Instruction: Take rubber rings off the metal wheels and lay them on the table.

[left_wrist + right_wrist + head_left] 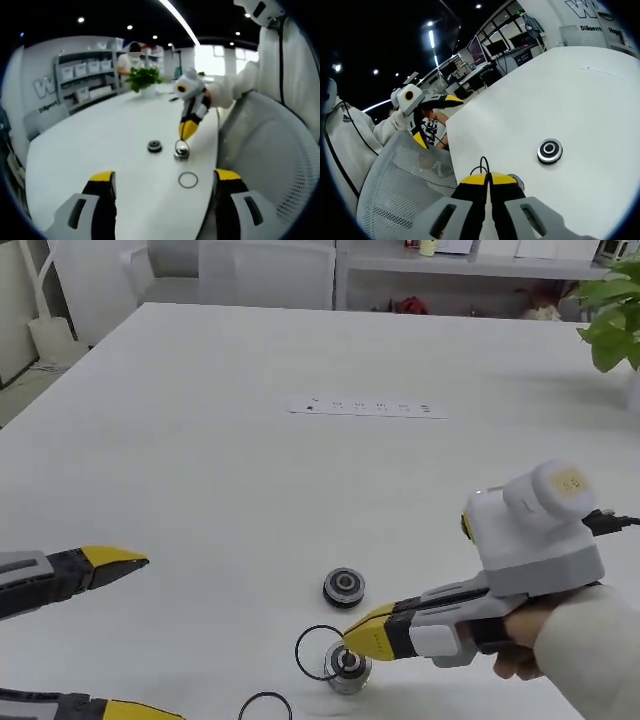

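- The right gripper (358,641), carried by a hand in a white sleeve, lies low over the near part of the table. Its yellow-tipped jaws are clenched together on a thin black rubber ring.
- The white table (250,470) bears both wheels and both rings, all gathered toward its near edge.
- The left gripper (165,176) is off to the left, well apart from the wheels, with its jaws spread wide and grasping nothing.
- The ringed wheel (344,586) is a small silver disc with a dark band round its rim. It stands alone just beyond the right gripper's tips.
- The bare wheel (349,667), of shiny metal, sits directly under those tips.
- The pinched ring (313,651) is a slim black loop reaching out to the left of the bare wheel, with one side over it. Whether it is wholly free I cannot tell.
- The loose ring (265,706) lies flat on the table near the bare wheel, touching nothing.
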Action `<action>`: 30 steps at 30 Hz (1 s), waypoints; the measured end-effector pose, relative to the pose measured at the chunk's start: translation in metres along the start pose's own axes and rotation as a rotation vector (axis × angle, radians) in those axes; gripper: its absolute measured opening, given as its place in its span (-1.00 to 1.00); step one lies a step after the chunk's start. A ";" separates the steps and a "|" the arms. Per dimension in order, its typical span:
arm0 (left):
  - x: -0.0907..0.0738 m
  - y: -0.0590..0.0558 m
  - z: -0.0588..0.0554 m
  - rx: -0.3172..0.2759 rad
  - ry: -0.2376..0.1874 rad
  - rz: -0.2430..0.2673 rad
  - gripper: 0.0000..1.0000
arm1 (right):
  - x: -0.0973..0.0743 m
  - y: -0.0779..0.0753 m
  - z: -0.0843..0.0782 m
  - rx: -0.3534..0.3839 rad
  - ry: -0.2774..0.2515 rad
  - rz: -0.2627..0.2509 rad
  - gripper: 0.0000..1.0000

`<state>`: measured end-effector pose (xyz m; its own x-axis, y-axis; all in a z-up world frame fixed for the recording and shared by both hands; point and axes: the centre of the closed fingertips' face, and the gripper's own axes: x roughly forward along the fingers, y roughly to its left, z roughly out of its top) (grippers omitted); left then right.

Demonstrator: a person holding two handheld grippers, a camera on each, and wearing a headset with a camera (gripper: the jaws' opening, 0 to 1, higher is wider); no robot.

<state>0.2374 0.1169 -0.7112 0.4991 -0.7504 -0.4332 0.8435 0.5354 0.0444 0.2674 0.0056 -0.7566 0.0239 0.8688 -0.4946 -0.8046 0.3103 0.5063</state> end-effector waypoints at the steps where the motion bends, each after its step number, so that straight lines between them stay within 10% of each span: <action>1: -0.001 0.000 -0.001 -0.007 0.001 0.007 0.68 | 0.001 0.001 0.000 -0.001 0.003 0.003 -1.00; 30: -0.002 -0.008 -0.022 -0.080 0.021 0.033 0.81 | 0.031 0.019 -0.029 -0.038 0.120 0.039 -1.00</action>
<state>0.2251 0.1230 -0.7303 0.5213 -0.7240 -0.4517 0.8077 0.5895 -0.0126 0.2359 0.0272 -0.7825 -0.0773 0.8269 -0.5570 -0.8252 0.2604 0.5012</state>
